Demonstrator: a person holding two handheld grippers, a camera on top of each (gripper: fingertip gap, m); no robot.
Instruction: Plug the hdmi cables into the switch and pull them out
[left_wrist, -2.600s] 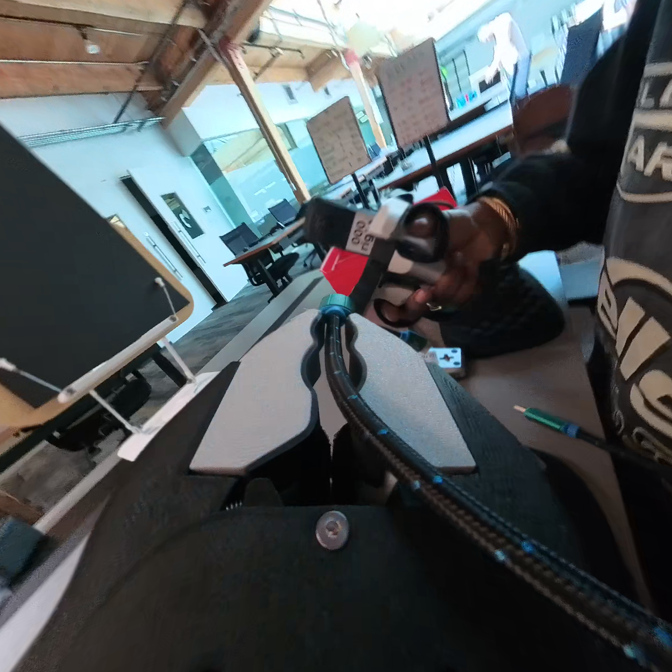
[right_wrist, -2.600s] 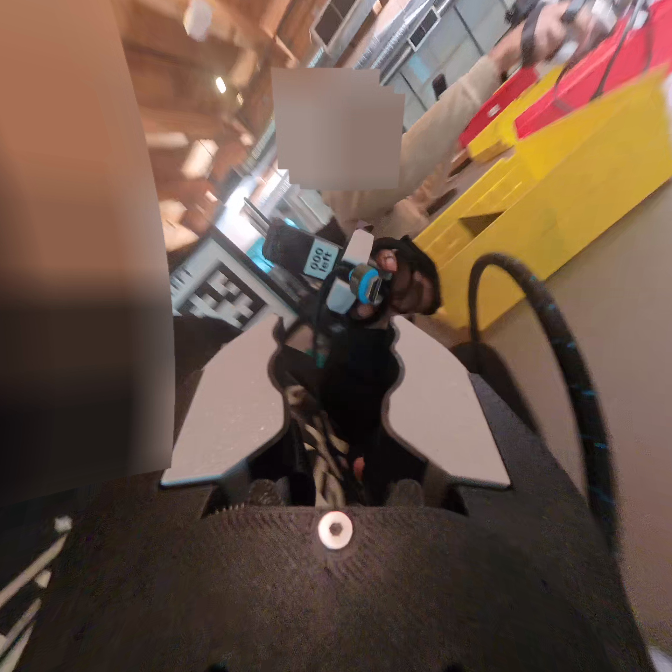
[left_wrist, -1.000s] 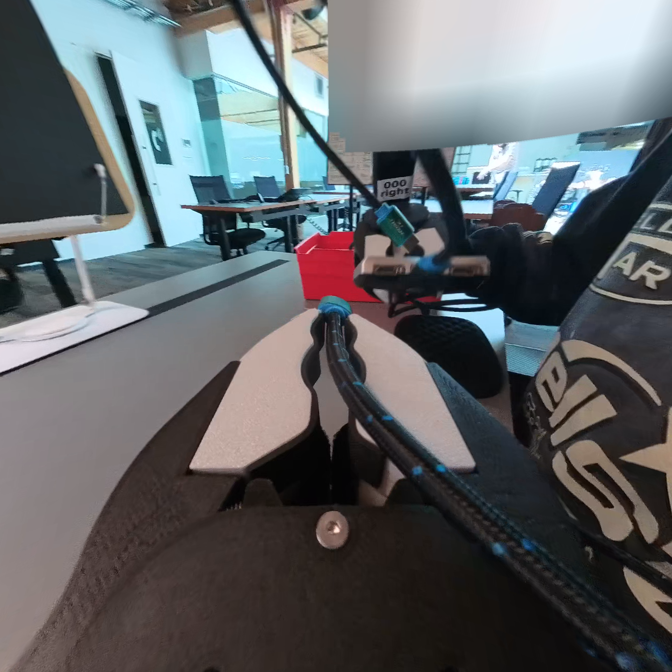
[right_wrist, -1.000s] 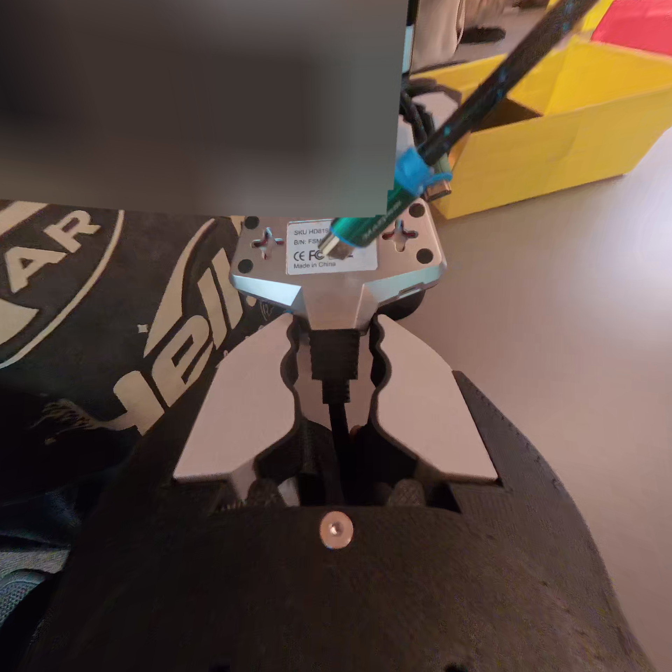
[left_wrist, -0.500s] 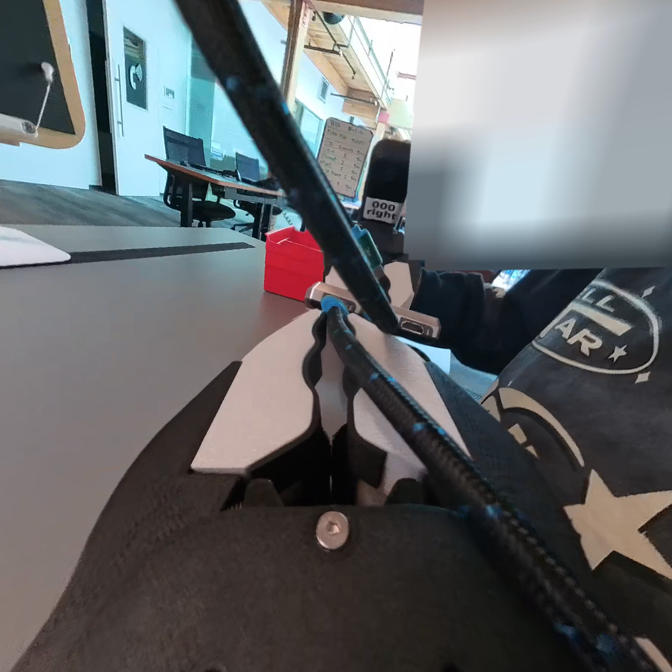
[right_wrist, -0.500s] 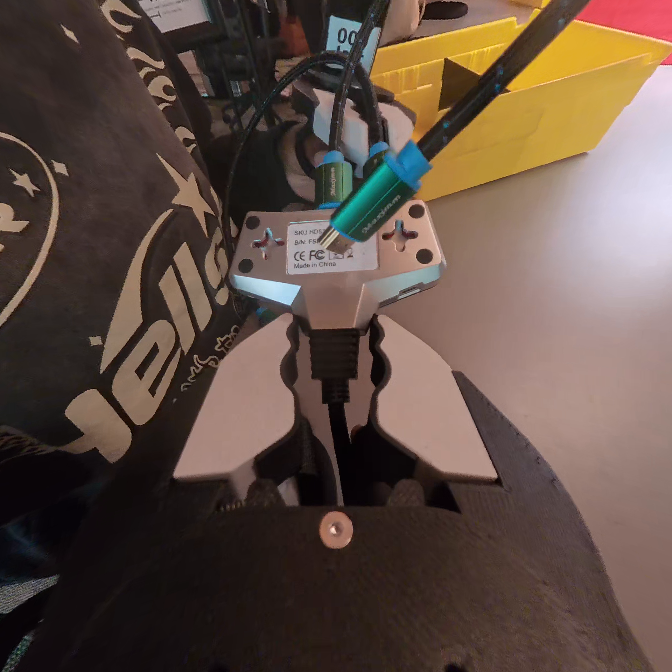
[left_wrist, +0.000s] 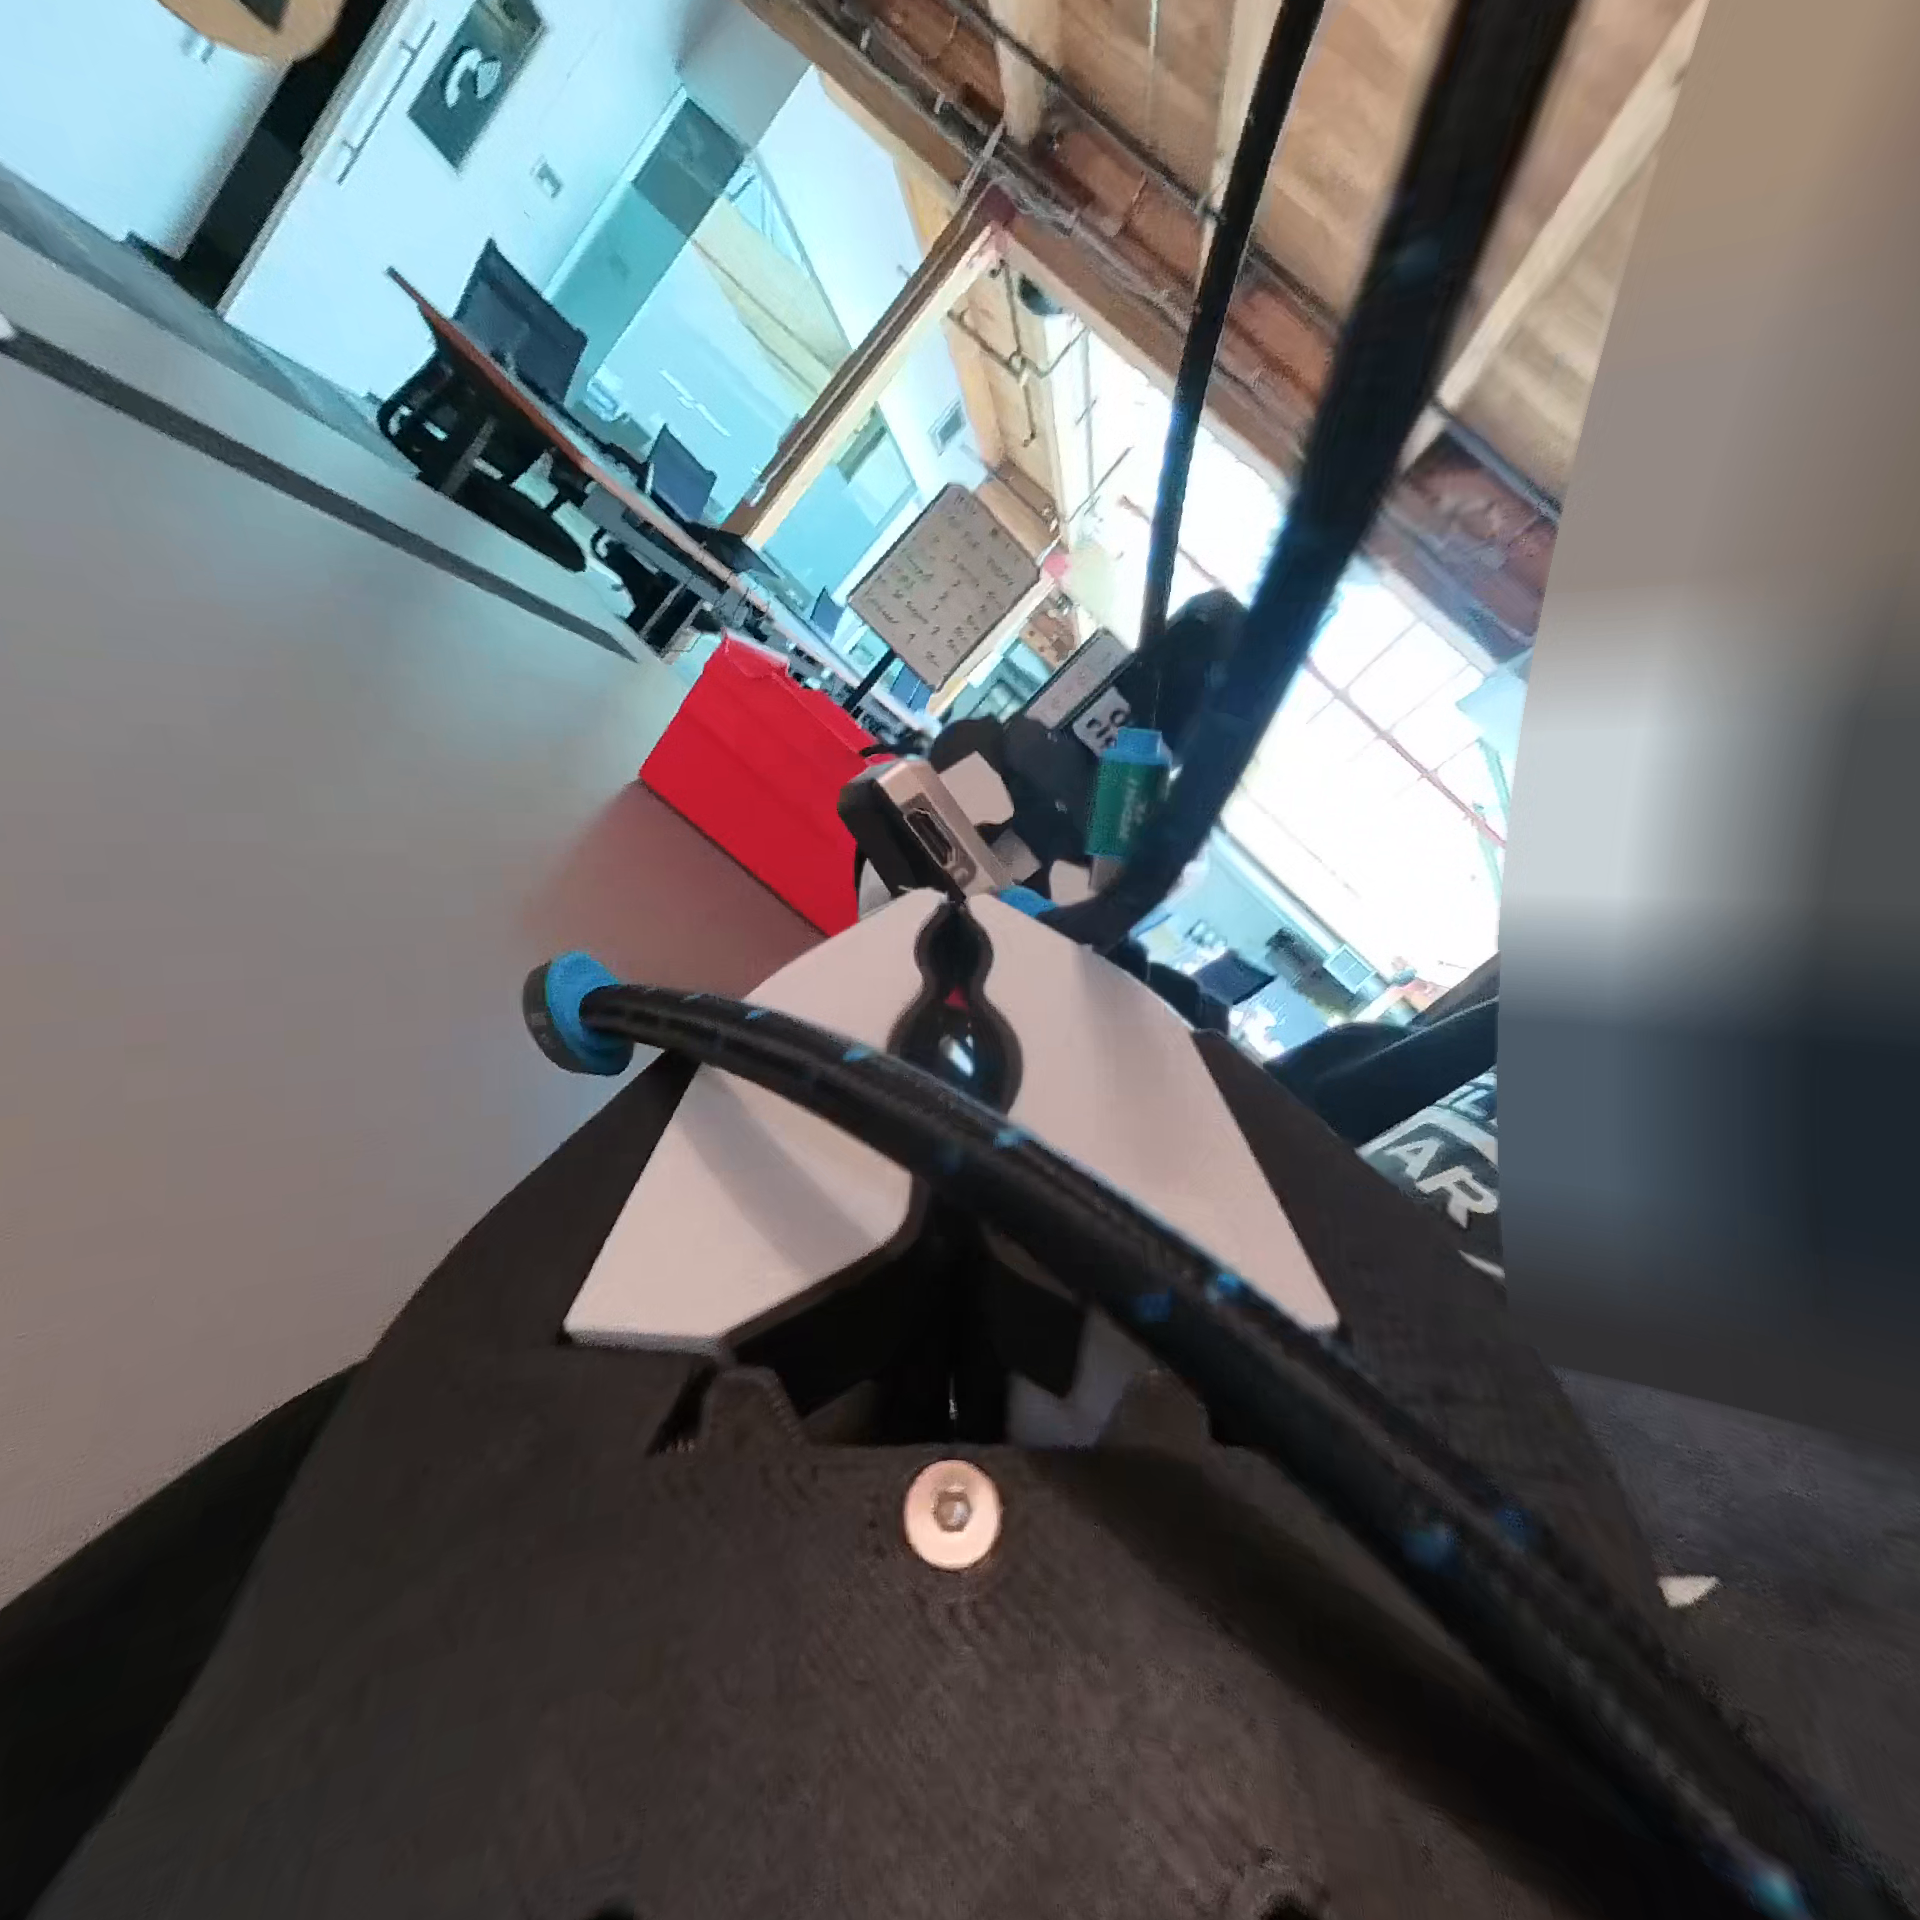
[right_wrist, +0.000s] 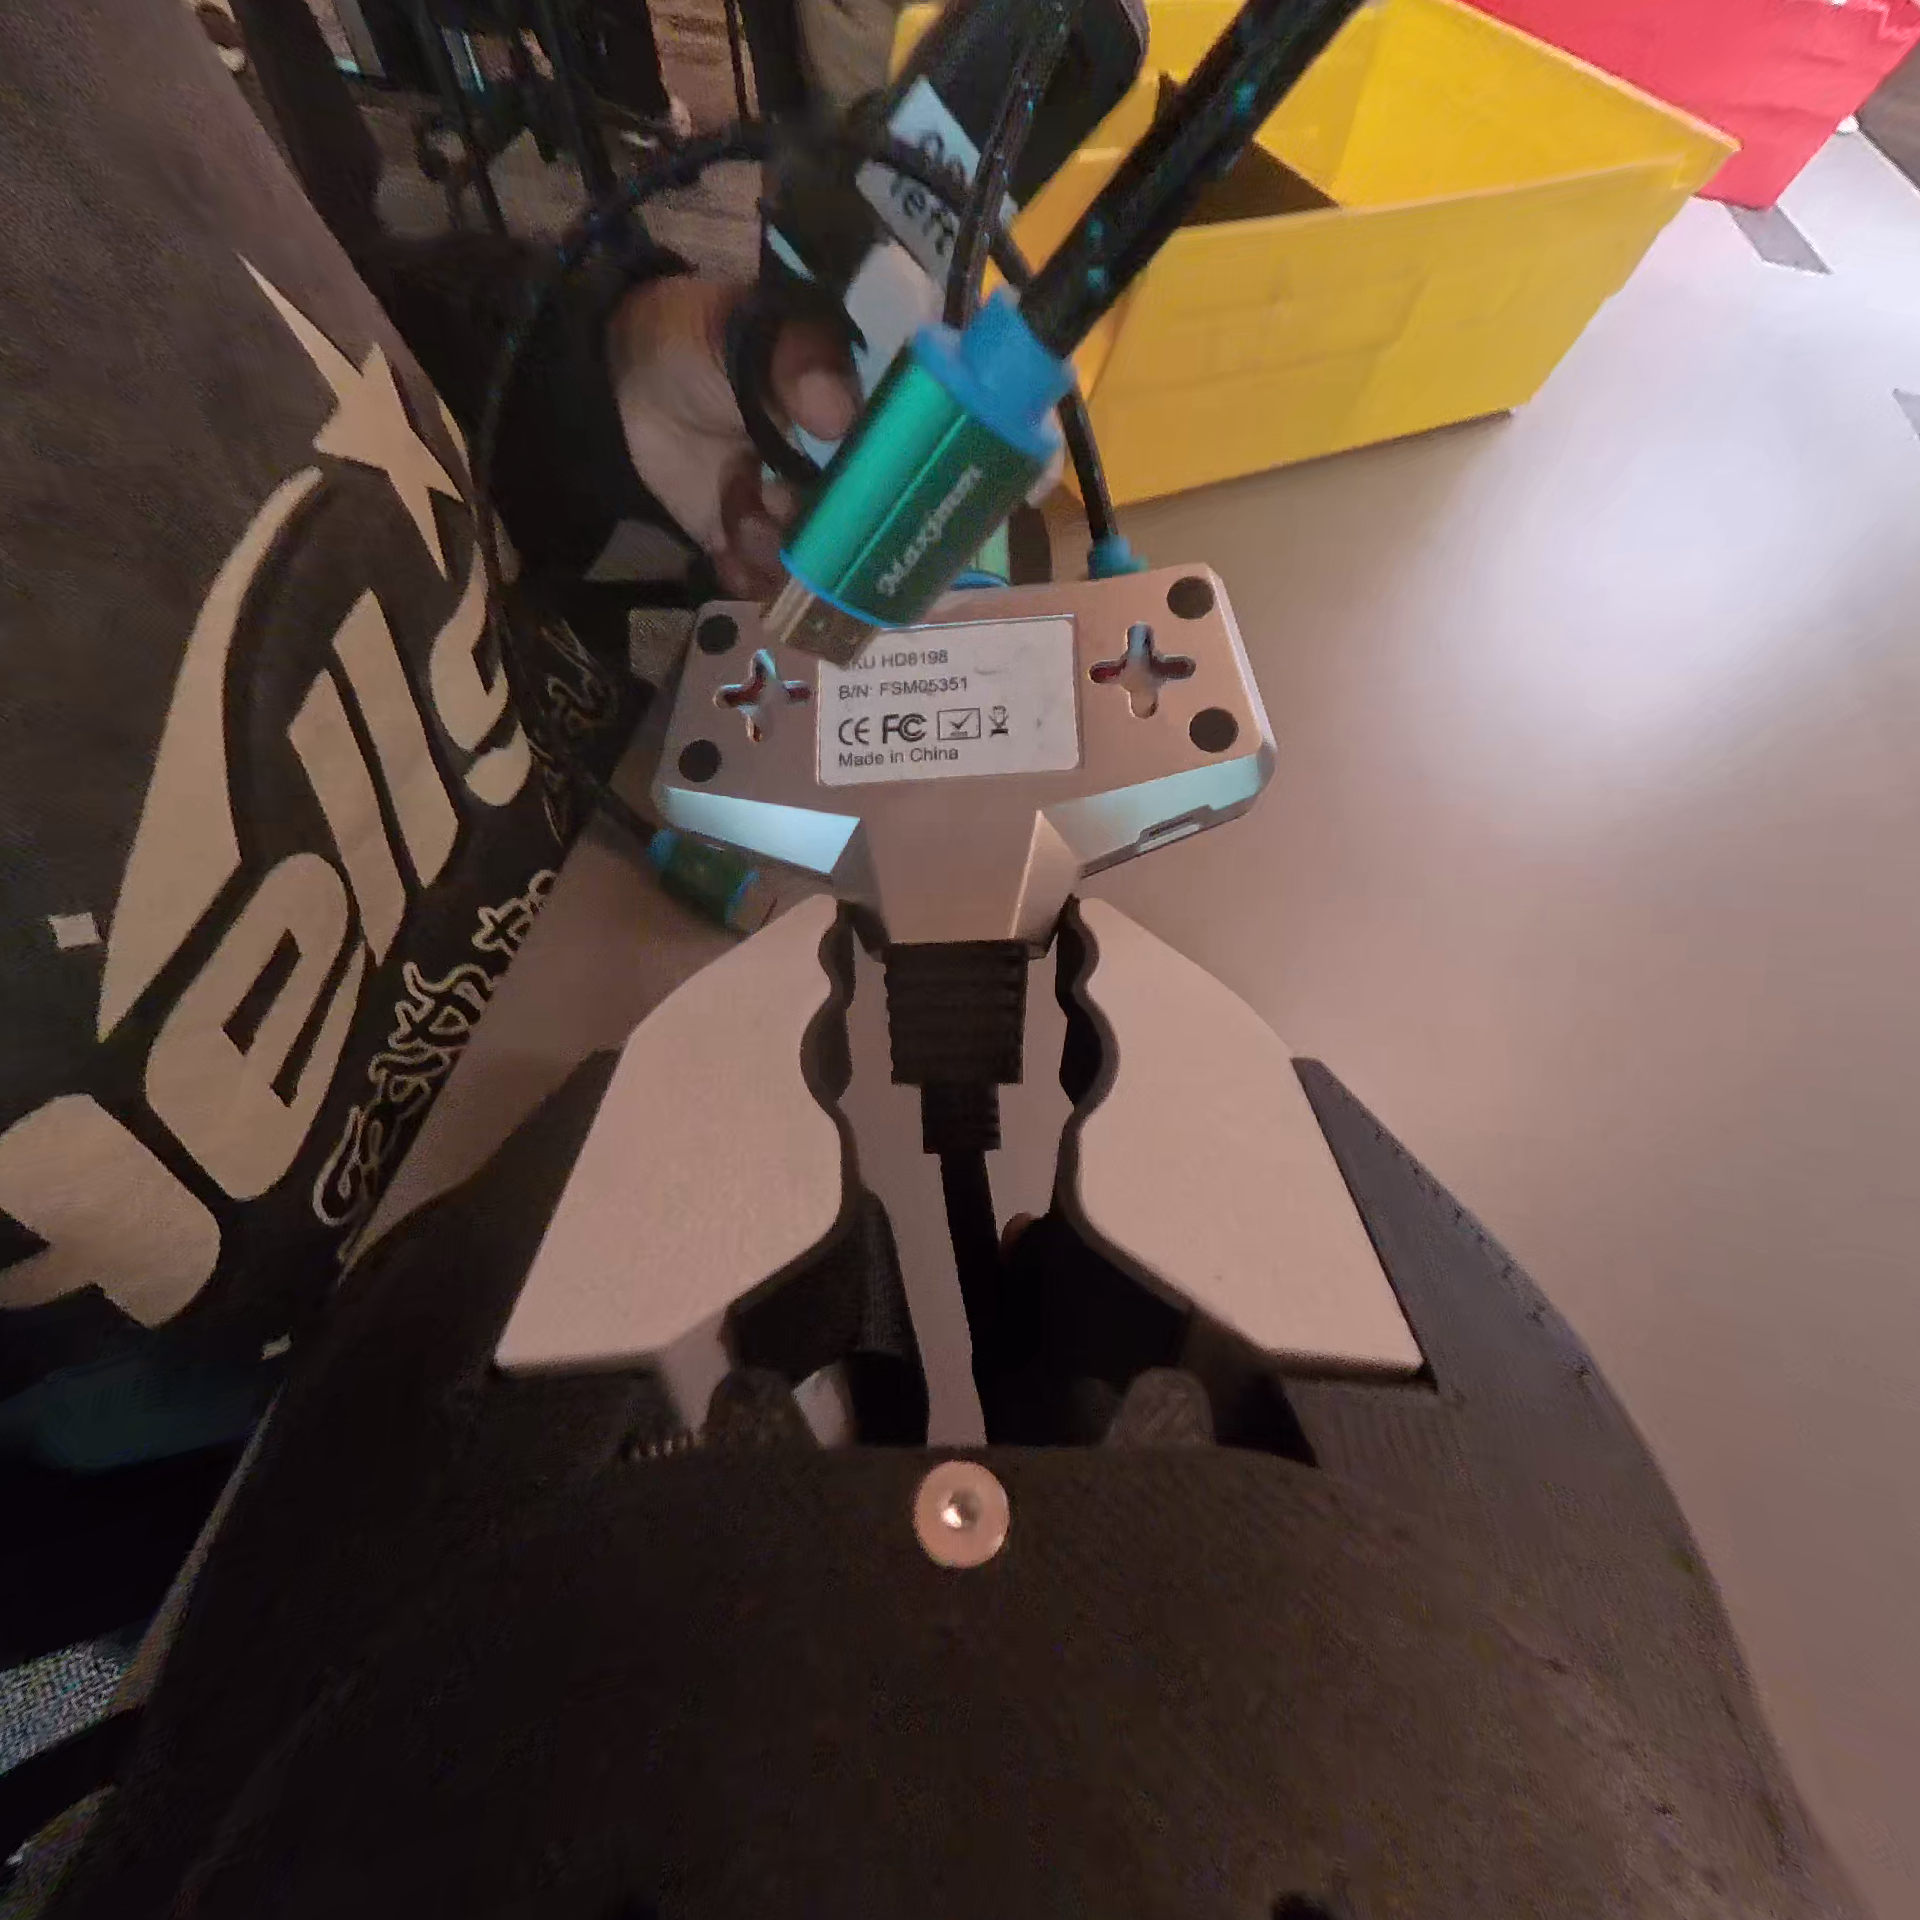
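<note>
Between my right gripper's (right_wrist: 956, 914) fingers sits the HDMI switch (right_wrist: 961, 769), a silver metal box with its labelled underside up. My jaws clamp the ribbed black strain relief (right_wrist: 951, 1013) of its own lead, so the box juts out just past my fingertips, off the table.

Just above the box's far left corner hangs a green HDMI plug (right_wrist: 914, 499) with a blue collar, tilted, metal tip down and over the top edge of the box. Whether the tip touches the box I cannot tell. Its black braided cable (right_wrist: 1164, 197) runs up and away to the far right. A second blue-collared plug (right_wrist: 1114, 556) meets the far edge of the box right of centre. Another green plug (right_wrist: 707, 873) lies low, just left of my left finger, under the box's near left corner.

Left gripper (left_wrist: 951, 920): jaws closed tip to tip, nothing held between them. A braided cable (left_wrist: 1039, 1132) lies across the top of my fingers, its blue-collared end (left_wrist: 571, 1013) sticking out past the left one. Straight ahead, near my fingertips, the switch (left_wrist: 925, 831) shows one bare port facing me, a green plug (left_wrist: 1122, 800) upright just right of it.

Farther out: grey table (right_wrist: 1558, 727), yellow bin (right_wrist: 1351, 260) beyond the switch to the right, red bin (left_wrist: 758, 769) ahead left of my left gripper, dark printed shirt (right_wrist: 208, 623) at the right gripper's left.
</note>
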